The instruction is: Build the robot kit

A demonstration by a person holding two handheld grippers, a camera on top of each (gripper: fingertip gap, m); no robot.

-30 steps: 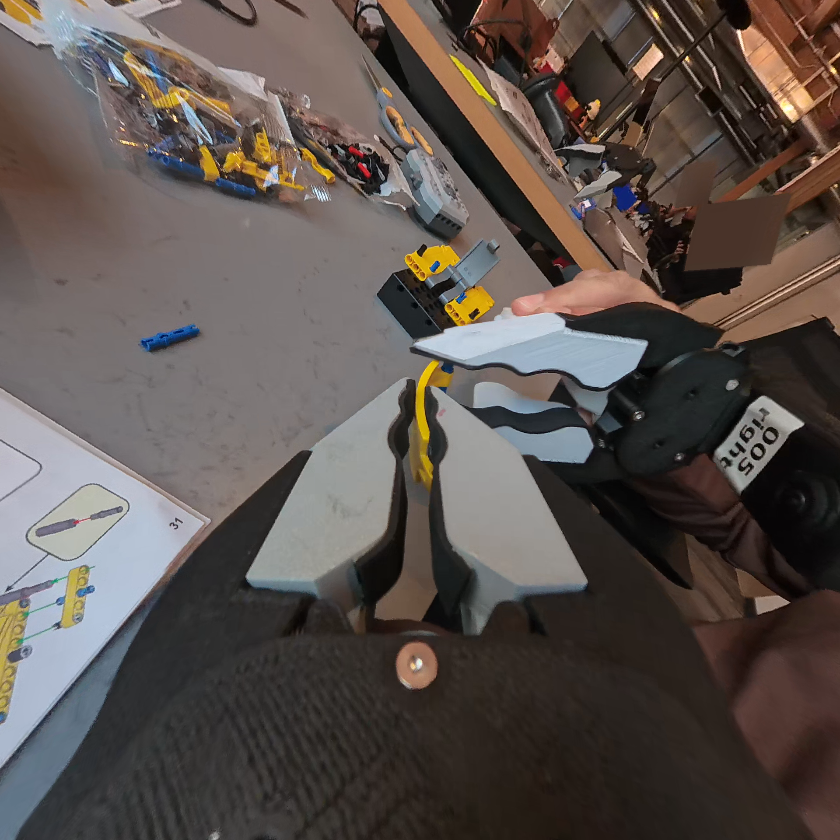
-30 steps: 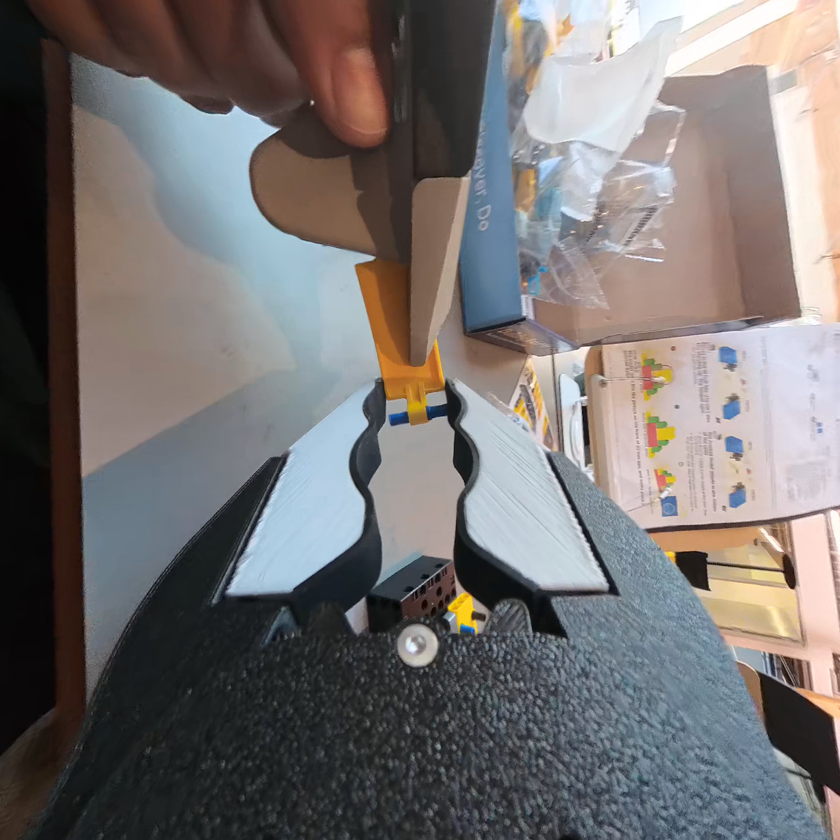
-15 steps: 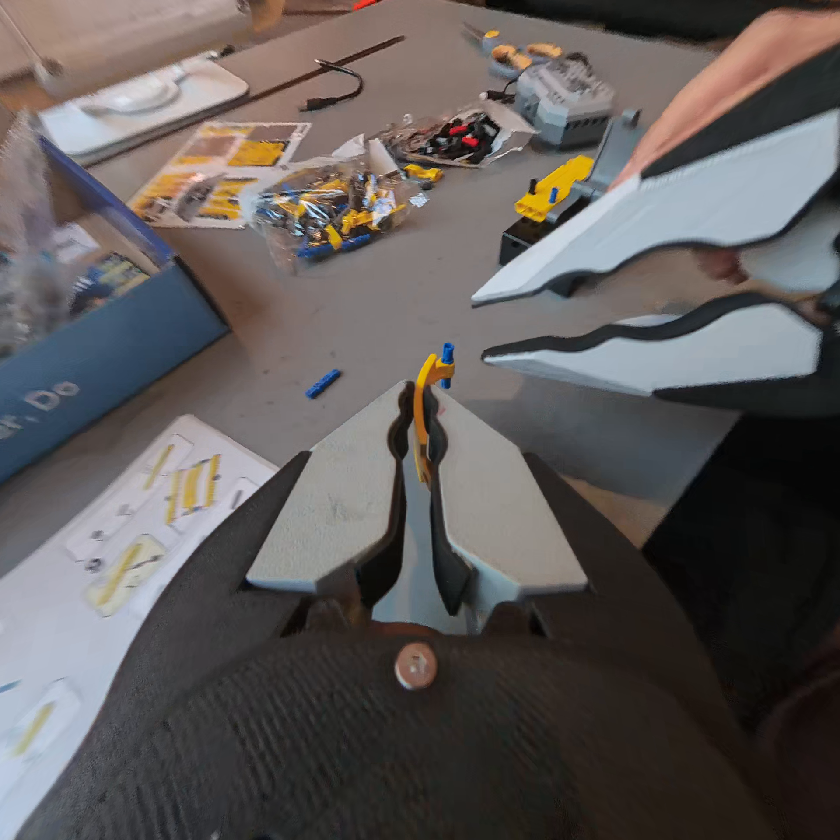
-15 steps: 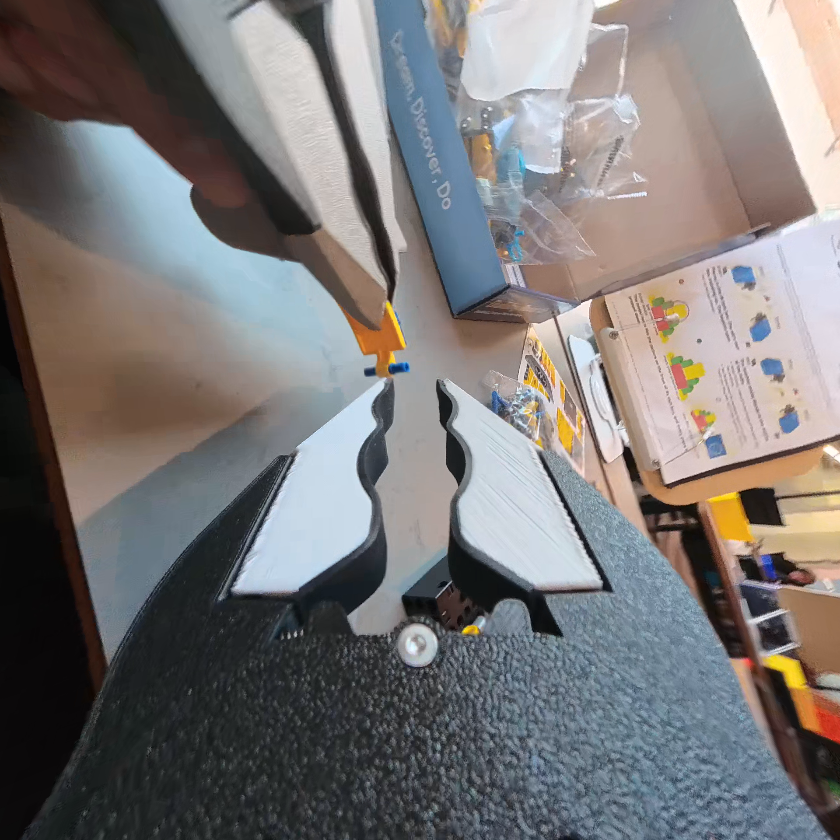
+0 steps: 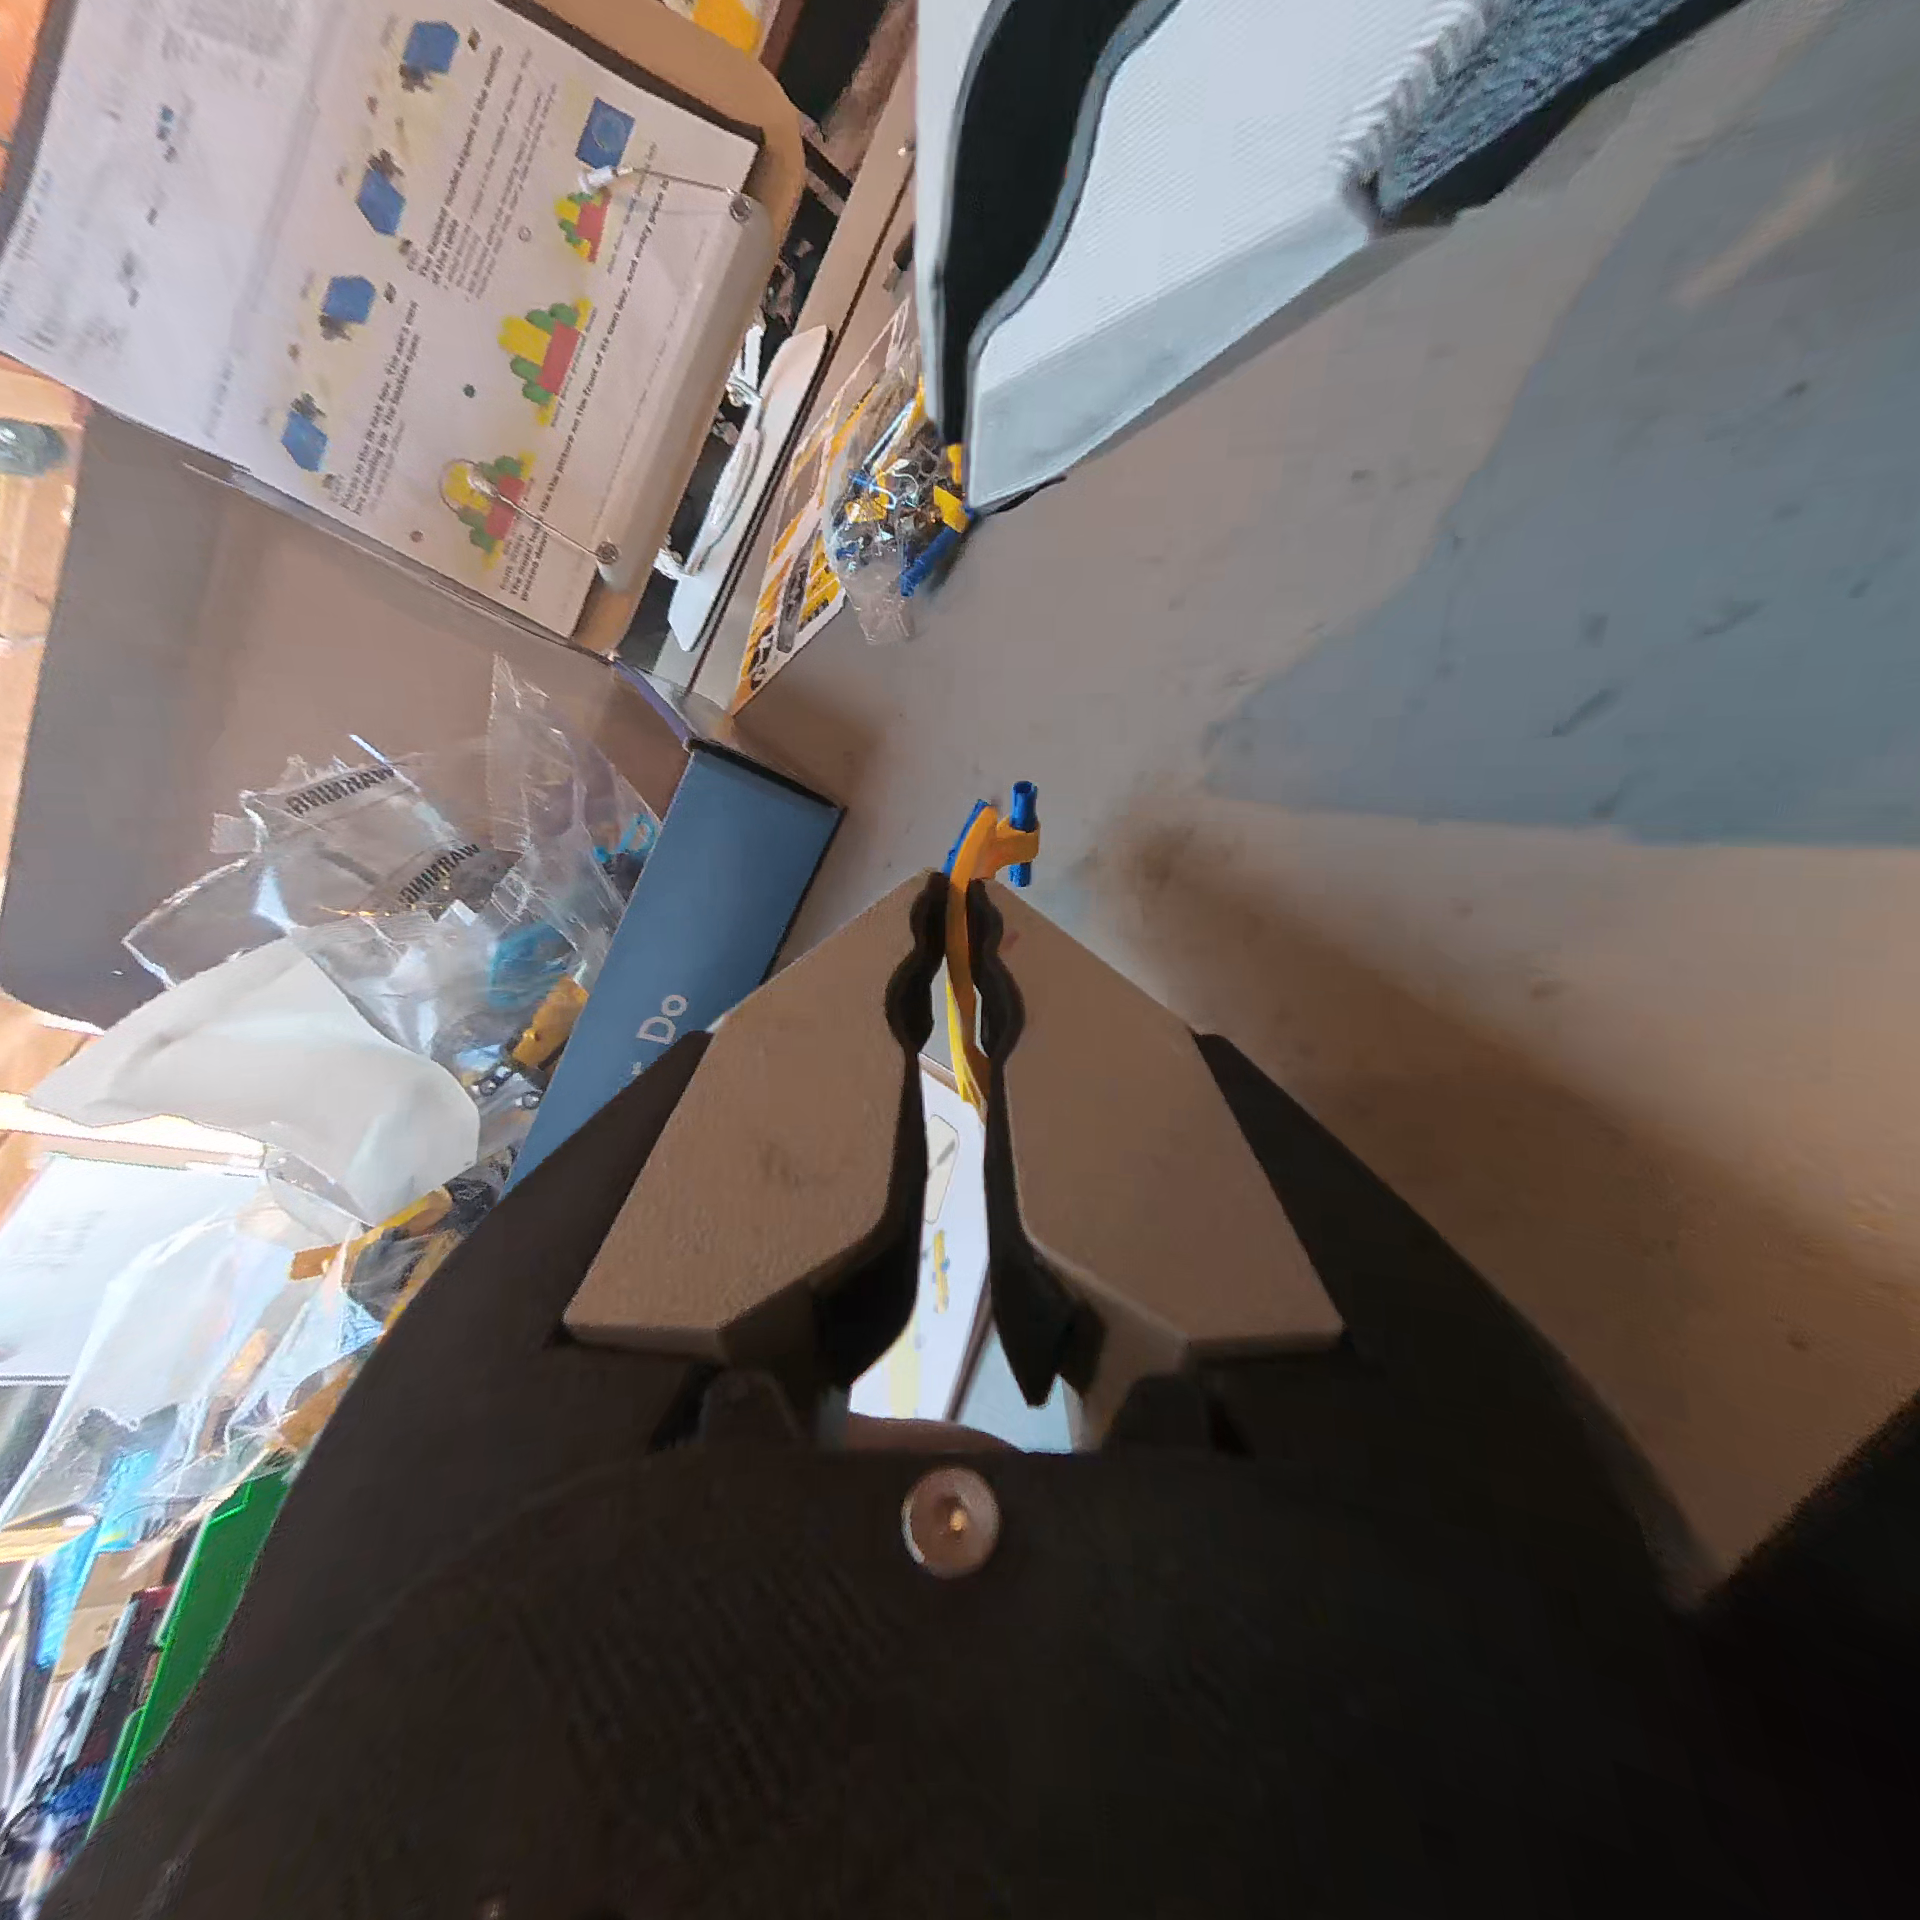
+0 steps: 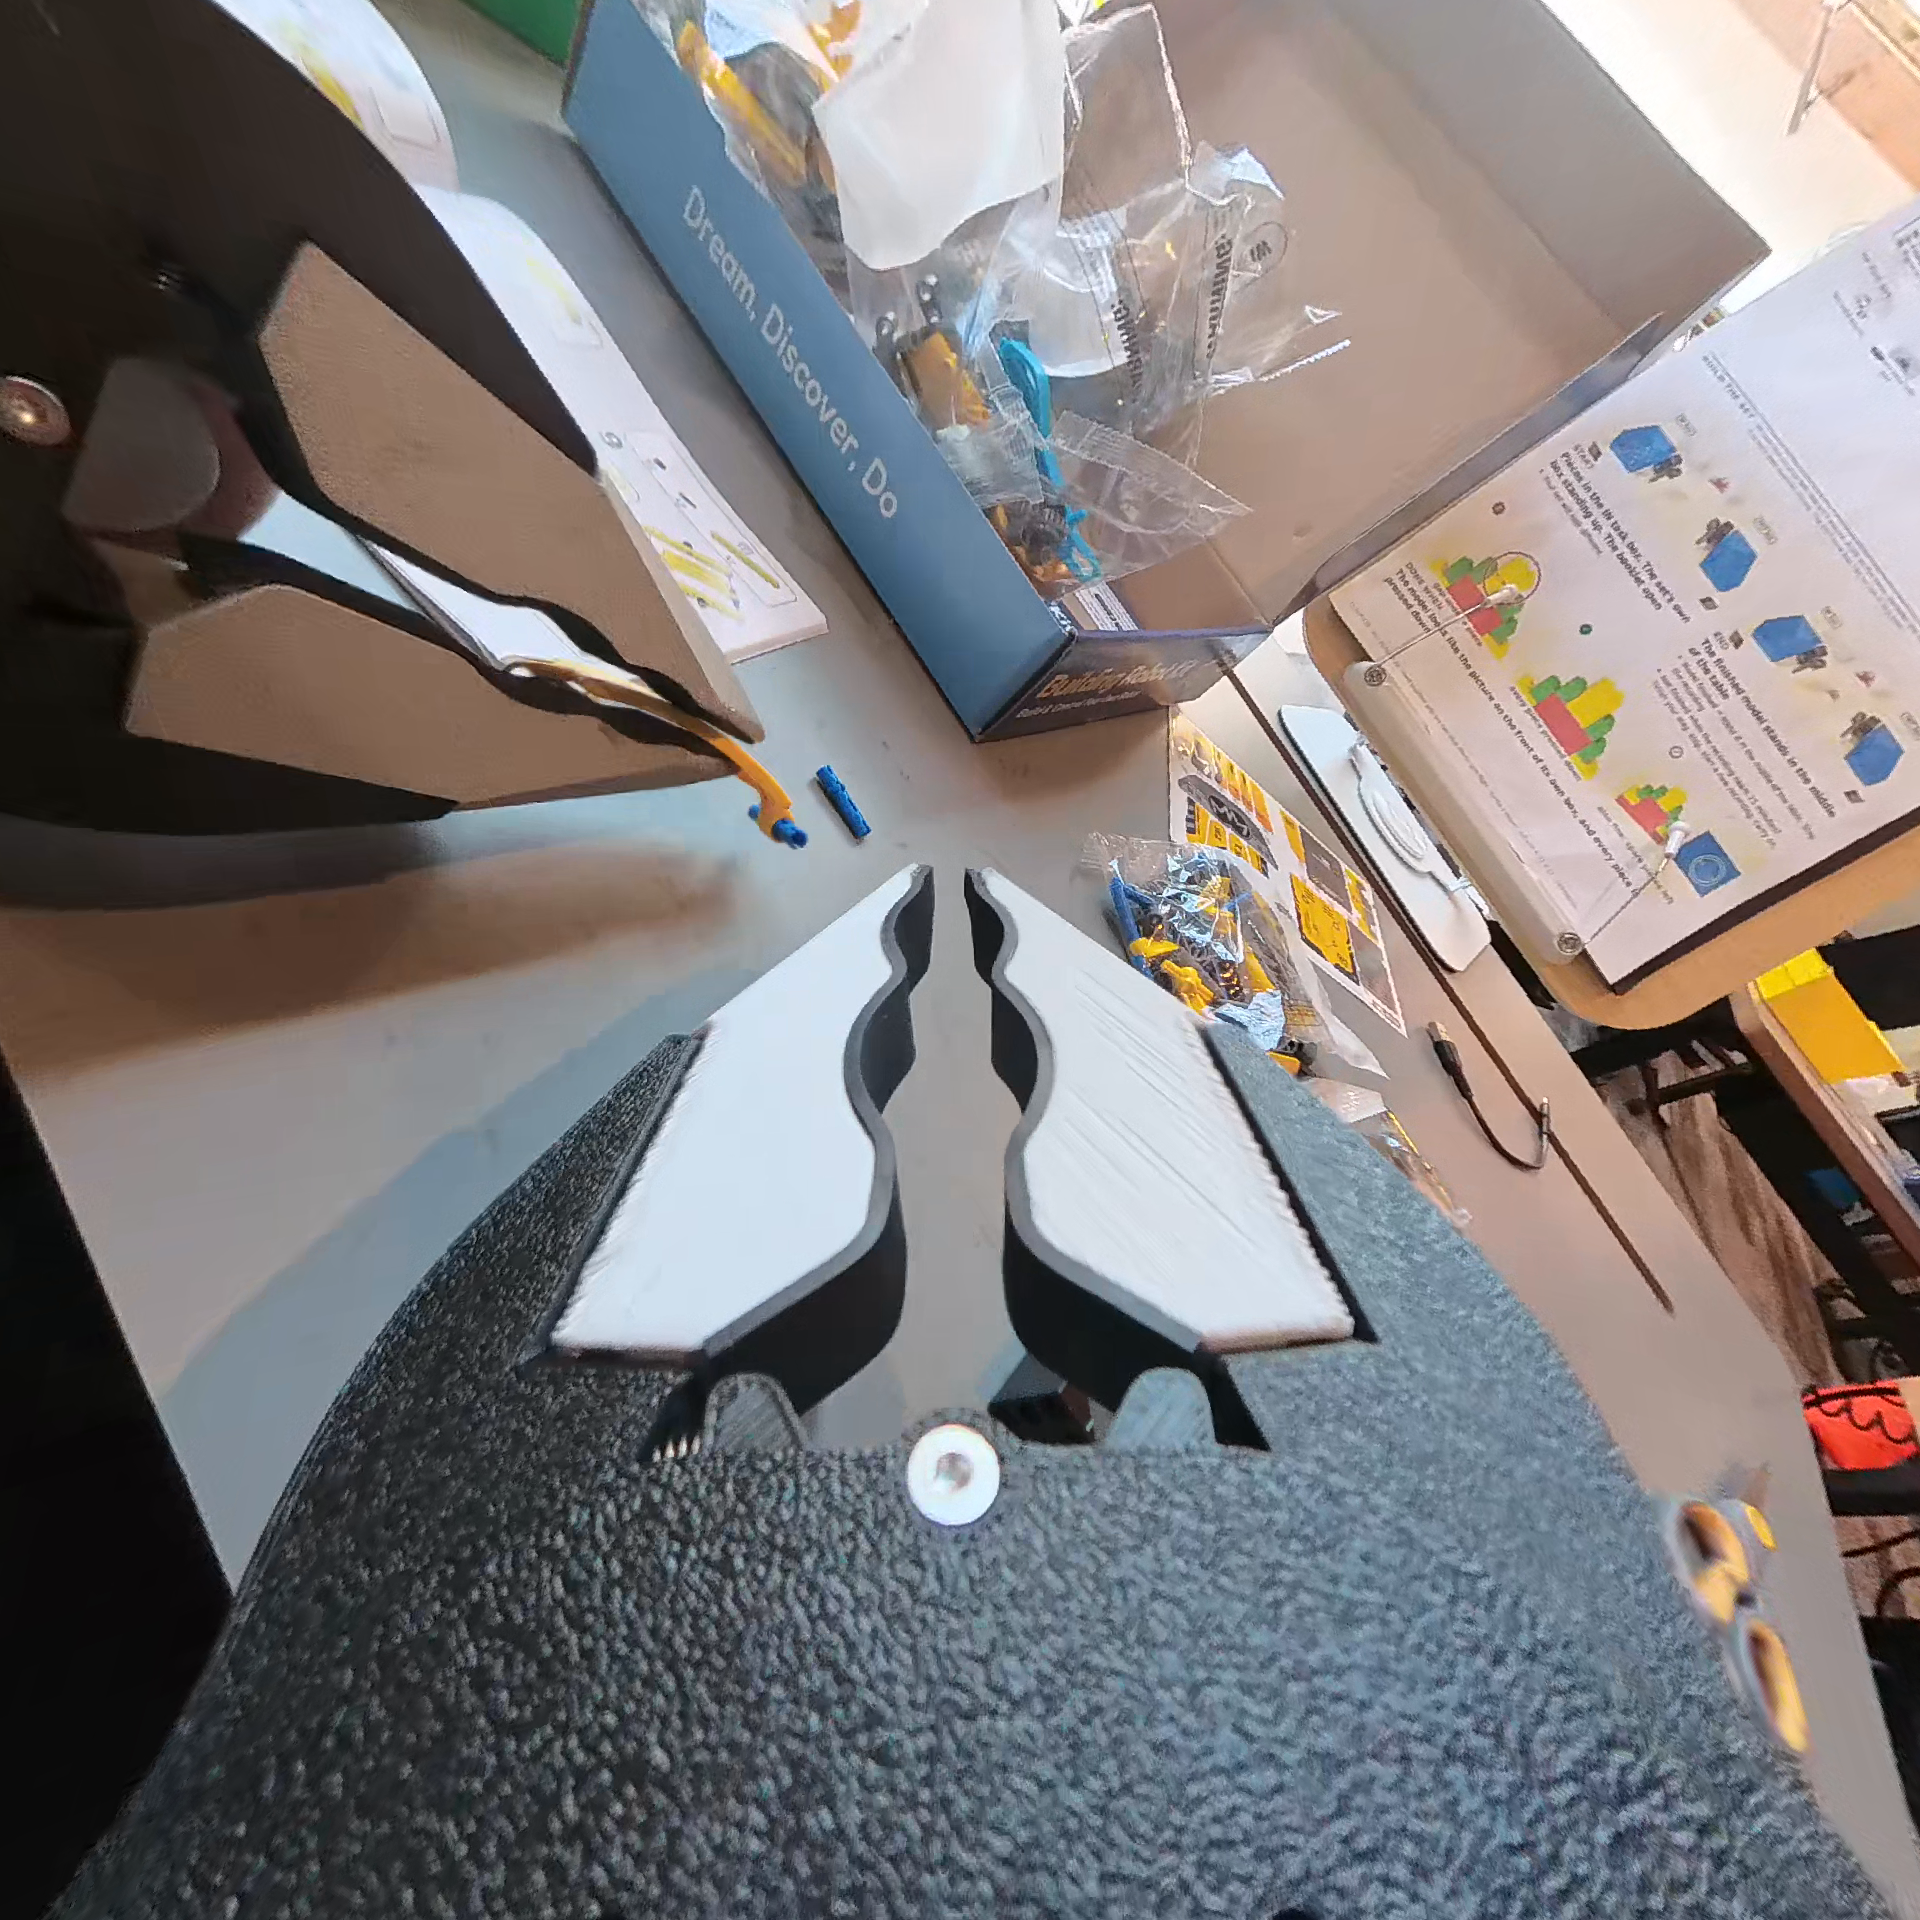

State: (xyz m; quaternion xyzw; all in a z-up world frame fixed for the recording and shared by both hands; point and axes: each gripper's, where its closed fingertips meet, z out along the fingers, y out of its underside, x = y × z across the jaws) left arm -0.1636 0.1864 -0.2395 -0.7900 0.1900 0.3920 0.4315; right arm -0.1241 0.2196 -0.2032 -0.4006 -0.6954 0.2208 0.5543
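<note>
My left gripper [image 5: 961, 896] is shut on a thin curved yellow piece [image 5: 966, 935]. A blue pin [image 5: 1023, 831] sits through the piece's tip, just past the fingertips. In the right wrist view the left gripper [image 6: 727, 743] comes in from the left, holding the yellow piece [image 6: 764, 784] just above the grey table [image 6: 520, 987]. A loose blue pin [image 6: 842, 802] lies on the table beside that tip. My right gripper [image 6: 948, 883] holds nothing, its jaws nearly together with a thin slit between them, a little short of the loose pin. Its fingers [image 5: 1143, 260] show at the top of the left wrist view.
An open blue box [image 6: 790, 364] with clear bags of parts [image 6: 1039, 312] stands behind the pin. A bag of yellow and blue parts [image 6: 1174, 935], an instruction booklet [image 6: 727, 582], a clipboard with a printed sheet [image 6: 1662, 644] and a black cable [image 6: 1496, 1122] lie around. Left tips to right tips: about 7 centimeters.
The right gripper has drawn back from the blue pin on the yellow piece and its jaws have closed. The left gripper has swung round and rolled, still gripping the yellow piece.
</note>
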